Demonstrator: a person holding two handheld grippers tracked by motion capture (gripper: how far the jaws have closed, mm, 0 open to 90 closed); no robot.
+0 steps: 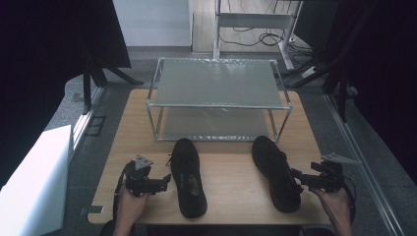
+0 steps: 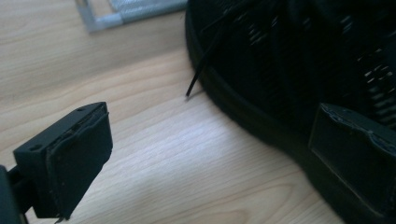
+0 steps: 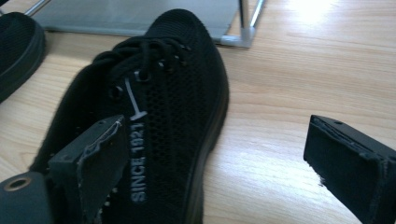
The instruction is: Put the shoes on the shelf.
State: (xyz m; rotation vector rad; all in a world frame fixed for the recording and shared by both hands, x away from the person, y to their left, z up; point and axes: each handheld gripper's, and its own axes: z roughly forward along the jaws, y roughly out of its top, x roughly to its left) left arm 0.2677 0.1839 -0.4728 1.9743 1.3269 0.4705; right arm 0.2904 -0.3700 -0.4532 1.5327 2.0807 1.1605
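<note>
Tool jaws first: your left tool stands wide with nothing between its pads, and your right tool is just as wide, its pads clamping nothing. No earlier picture bears on this, so judge both as free and ready.

Nearest your left tool, just off its tips toward the middle of the bench, lies the left shoe. In the left gripper view its sole wall runs right past the far pad, and a loose lace end trails onto the wood. Nearest your right tool lies the right shoe; in the right gripper view one pad sits over its side by the white lettering, while the other pad hangs over bare wood beside it.

What the coming move turns on, as I judge it: each shoe lies inward of its own tool, long axis running away from you, heel toward you and toe toward the rack. So each tool meets its shoe side-on, across the narrow width, and neither hand needs to cross over.

Beyond the toes stands the metal rack, with a top shelf and a lower shelf.

Count: two tools, two black shoes, one rack with two shelves.
</note>
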